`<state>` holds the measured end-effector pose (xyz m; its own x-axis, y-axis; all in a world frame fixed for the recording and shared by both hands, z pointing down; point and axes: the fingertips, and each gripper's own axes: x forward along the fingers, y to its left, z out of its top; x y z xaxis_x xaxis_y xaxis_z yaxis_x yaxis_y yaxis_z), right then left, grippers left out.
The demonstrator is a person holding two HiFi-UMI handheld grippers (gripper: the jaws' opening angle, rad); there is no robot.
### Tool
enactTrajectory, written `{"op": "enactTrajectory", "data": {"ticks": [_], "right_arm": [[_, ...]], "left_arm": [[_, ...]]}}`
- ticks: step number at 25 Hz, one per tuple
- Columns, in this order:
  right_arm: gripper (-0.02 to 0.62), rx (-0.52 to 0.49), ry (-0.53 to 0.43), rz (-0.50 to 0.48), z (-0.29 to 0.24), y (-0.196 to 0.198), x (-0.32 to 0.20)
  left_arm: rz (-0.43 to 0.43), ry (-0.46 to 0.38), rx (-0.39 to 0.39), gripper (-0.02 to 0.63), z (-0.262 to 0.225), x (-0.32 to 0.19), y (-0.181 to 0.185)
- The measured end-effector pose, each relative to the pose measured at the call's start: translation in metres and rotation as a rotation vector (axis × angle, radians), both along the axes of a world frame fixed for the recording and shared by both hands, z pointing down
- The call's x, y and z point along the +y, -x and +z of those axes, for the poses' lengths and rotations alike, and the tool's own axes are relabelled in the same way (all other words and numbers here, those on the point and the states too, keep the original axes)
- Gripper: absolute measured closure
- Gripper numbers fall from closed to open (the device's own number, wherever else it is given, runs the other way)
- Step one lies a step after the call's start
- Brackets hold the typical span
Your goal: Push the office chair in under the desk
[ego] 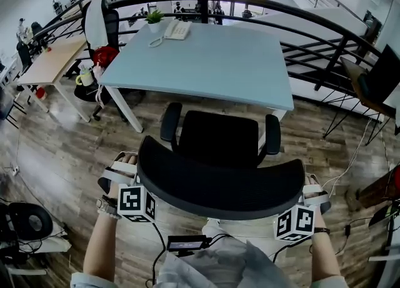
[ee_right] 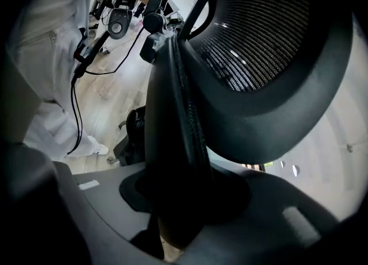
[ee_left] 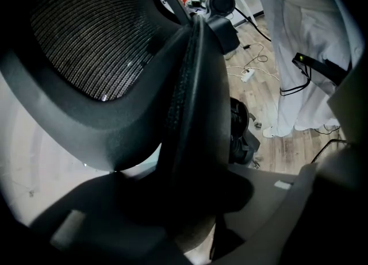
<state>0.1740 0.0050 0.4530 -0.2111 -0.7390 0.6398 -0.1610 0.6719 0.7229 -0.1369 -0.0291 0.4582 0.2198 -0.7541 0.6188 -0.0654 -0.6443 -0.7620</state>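
The black office chair (ego: pixel 219 140) stands in front of the pale blue desk (ego: pixel 206 62), its seat partly under the desk's near edge and its armrests just outside. The curved mesh backrest (ego: pixel 219 187) is nearest me. My left gripper (ego: pixel 122 169) is at the backrest's left end and my right gripper (ego: pixel 314 190) at its right end. In the left gripper view the backrest's edge (ee_left: pixel 195 114) runs down between the jaws of the left gripper (ee_left: pixel 190 200), which close on it. In the right gripper view the backrest rim (ee_right: pixel 172 120) fills the gap of the right gripper (ee_right: pixel 184 200) likewise.
A white telephone (ego: pixel 177 29) and a small potted plant (ego: pixel 154 17) sit at the desk's far edge. Another chair with a red bag (ego: pixel 104 54) stands left of the desk, beside a wooden table (ego: pixel 53 62). A black railing (ego: pixel 325 27) curves behind. Cables lie on the wood floor (ego: pixel 356 149).
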Motion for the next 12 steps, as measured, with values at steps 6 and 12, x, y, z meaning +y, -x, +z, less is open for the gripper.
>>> {"op": "enactTrajectory", "data": {"ticks": [6, 12], "right_arm": [[0.434, -0.003, -0.009, -0.005, -0.001, 0.005, 0.009], [0.422, -0.019, -0.02, 0.007, 0.0, 0.001, 0.011]], "left_arm": [[-0.022, -0.005, 0.007, 0.414, -0.002, 0.013, 0.006], [-0.037, -0.014, 0.016, 0.414, -0.002, 0.019, 0.003]]}}
